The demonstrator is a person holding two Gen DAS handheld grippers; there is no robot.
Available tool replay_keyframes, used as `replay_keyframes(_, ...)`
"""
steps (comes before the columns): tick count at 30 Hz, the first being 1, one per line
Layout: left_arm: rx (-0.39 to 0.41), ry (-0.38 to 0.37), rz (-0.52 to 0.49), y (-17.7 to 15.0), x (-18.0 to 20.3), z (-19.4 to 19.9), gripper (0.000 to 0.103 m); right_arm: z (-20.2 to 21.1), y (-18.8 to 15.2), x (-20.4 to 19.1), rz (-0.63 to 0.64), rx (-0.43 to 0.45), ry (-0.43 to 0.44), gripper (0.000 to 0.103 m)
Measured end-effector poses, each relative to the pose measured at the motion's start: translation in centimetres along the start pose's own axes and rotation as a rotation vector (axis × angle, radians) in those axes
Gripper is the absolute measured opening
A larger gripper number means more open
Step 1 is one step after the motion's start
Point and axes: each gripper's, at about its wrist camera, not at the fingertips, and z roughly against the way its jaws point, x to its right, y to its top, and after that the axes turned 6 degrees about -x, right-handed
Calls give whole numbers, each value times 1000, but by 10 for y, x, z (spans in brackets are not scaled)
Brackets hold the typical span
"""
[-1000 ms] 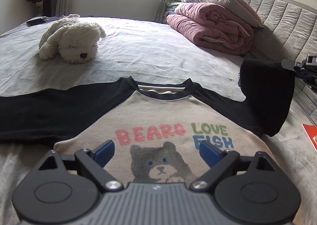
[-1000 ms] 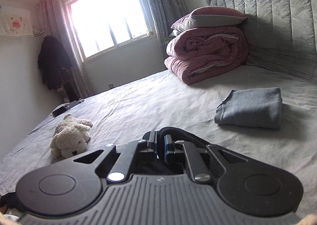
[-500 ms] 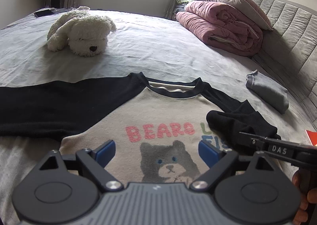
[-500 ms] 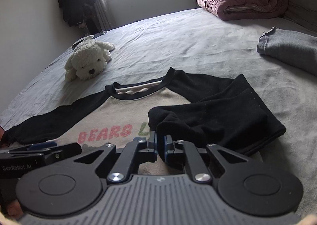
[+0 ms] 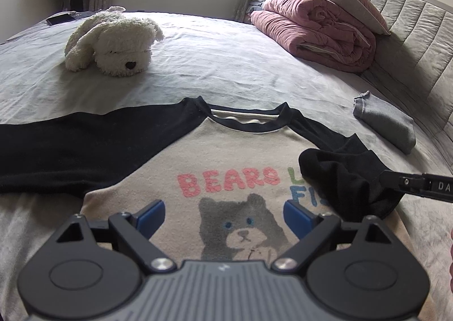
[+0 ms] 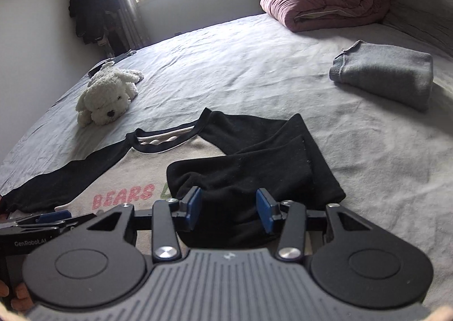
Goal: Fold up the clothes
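Observation:
A cream shirt [image 5: 226, 151] with black sleeves and a bear print lies flat on the bed, face up. Its right sleeve [image 6: 249, 168] is folded in over the chest and covers part of the lettering. The other sleeve [image 5: 70, 145] stretches out flat to the left. My left gripper [image 5: 223, 214] hovers open over the bear print with nothing between its blue pads. My right gripper [image 6: 229, 207] is open, its pads apart on either side of the bunched sleeve end, and it shows in the left wrist view as a dark bar [image 5: 416, 183] from the right.
A white plush dog [image 5: 113, 40] lies beyond the shirt on the grey bed sheet [image 5: 226, 60]. A folded grey garment [image 6: 388, 74] rests at right near the padded headboard [image 5: 419, 26]. A pink rolled quilt [image 5: 317, 35] with a pillow sits at the far right corner.
The right gripper carried the right sleeve down across the shirt's chest, then opened and let it go. The left gripper stayed open above the bear print.

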Motion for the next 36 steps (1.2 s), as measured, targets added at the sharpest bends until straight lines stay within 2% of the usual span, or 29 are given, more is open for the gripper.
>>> replay_keyframes(9, -7, 3, 25, 3, -5, -3, 91, -20, 0, 17, -37, 8, -138, 47)
replay_keyframes(10, -7, -4, 27, 3, -6, -3, 91, -23, 0, 19, -41, 9, -153, 45)
replay_keyframes(11, -6, -12, 30, 3, -7, -3, 91, -25, 0, 21, -45, 10, -168, 35)
replay_keyframes(12, -8, -37, 39, 4, -9, -4, 90, -27, 0, 23, -49, 11, -183, 30)
replay_keyframes(16, -15, -232, 149, 8, -26, -4, 88, -21, 3, 21, -83, 46, -170, 20)
replay_keyframes(18, -17, -299, 194, 8, -28, -4, 88, -17, 5, 17, -80, 59, -164, 19)
replay_keyframes(23, -40, -428, 293, 7, -36, -11, 88, -8, 6, 0, -53, 93, -118, 18)
replay_keyframes(29, -80, -566, 451, 7, -50, -19, 90, 3, 6, -38, 28, 111, 43, 17)
replay_keyframes(33, -81, -602, 505, 7, -58, -21, 90, -1, 4, -67, 72, 84, 147, 17)
replay_keyframes(36, -90, -612, 534, 6, -64, -23, 90, -7, -5, -84, 114, 47, 191, 17)
